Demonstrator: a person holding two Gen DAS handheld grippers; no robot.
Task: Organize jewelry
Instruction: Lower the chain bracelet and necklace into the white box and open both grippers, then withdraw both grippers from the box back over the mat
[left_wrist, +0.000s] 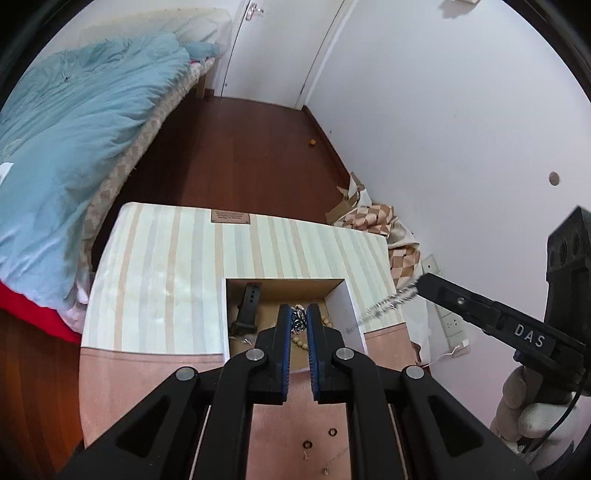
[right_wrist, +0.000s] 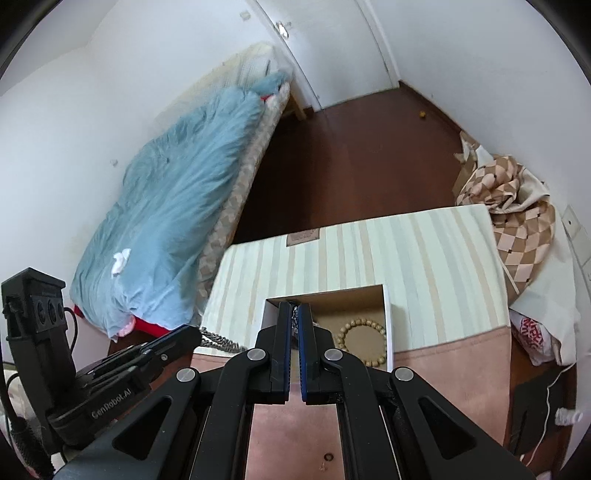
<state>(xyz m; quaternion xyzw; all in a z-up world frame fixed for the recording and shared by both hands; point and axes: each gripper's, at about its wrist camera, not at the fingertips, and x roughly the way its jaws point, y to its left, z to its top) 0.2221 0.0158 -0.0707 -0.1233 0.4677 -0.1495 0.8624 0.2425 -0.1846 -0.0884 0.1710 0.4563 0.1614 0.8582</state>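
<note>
Both claws are clamped on one silver chain (left_wrist: 391, 303), one end each: left claw (left_wrist: 298, 317) pinches it over the open box (left_wrist: 354, 310), right claw (right_wrist: 294, 314) grips the other end, likely so it hangs untangled. Both point steeply down at the bench (left_wrist: 166, 280). Bead bracelet (right_wrist: 364, 341) already lies in the box, right of the right claw; small rings (left_wrist: 332, 431) sit on the bench under the left claw.

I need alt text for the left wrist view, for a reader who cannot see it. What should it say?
The left gripper, shut on a silver chain, hangs above an open cardboard box on a striped surface. At right, the right gripper holds another silver chain. A bed with a blue quilt stands behind.
</note>
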